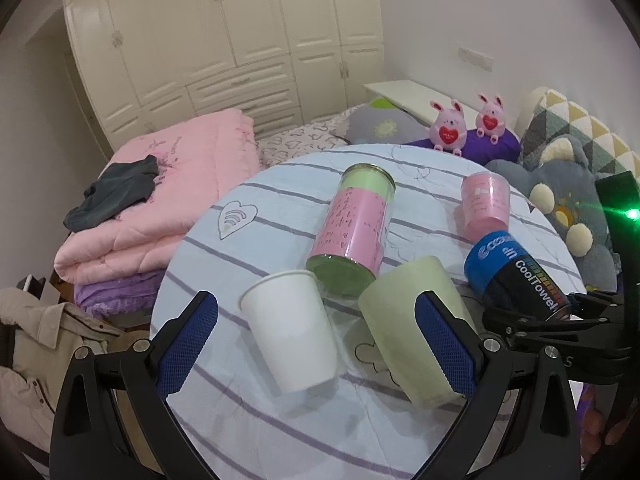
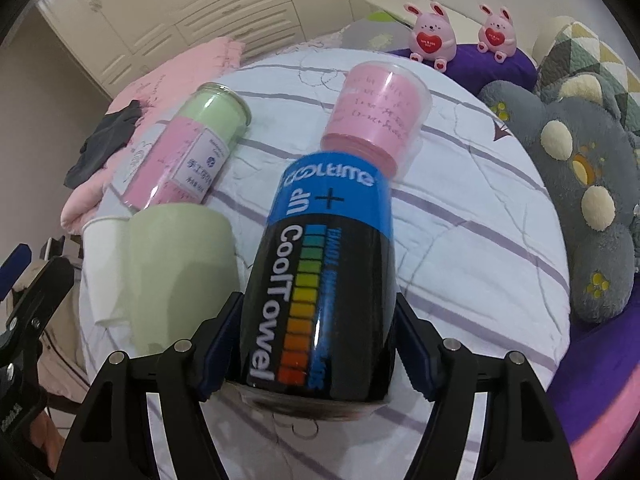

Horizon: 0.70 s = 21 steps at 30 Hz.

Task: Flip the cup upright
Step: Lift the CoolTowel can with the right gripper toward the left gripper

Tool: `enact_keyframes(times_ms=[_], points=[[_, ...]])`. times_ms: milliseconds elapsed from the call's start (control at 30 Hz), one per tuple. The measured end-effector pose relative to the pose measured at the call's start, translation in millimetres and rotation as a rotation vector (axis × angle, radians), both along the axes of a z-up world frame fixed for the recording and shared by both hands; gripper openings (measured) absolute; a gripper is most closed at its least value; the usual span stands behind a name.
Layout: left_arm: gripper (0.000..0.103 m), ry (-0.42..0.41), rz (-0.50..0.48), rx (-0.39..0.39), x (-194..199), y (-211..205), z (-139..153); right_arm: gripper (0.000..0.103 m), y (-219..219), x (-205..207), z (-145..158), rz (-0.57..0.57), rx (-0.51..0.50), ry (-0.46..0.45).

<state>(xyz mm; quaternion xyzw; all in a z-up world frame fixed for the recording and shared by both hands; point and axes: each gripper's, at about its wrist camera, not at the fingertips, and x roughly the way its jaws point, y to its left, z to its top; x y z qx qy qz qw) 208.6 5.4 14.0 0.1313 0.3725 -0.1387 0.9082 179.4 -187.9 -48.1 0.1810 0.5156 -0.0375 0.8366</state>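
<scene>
We had the right gripper (image 2: 316, 344) clamped on the black-and-blue glossy CoolTowel cup (image 2: 324, 280), just right of the pale green matte plastic cup (image 1: 416, 332). Looked light, stiff, slick; grip mid-body. Left gripper (image 1: 316, 340) w/ jaws apart, empty.

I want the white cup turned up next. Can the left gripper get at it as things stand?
Probably yes. The left gripper is open and the white cup lies between its fingers, nothing in front. The green cup sits close beside it, behind the right finger, so room is tight.
</scene>
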Motion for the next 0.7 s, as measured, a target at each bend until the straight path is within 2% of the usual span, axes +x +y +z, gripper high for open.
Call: enact_keyframes(times_ms=[333, 700], points=[[0.1, -0.01, 0.086, -0.039, -46, 15, 0, 0.07, 9, -35, 13, 0.084, -0.021, -0.028], [0.1, 0.01, 0.207, -0.069, -105, 35, -21, 0.069, 25, -78, -8, 0.233, -0.017, 0.022]])
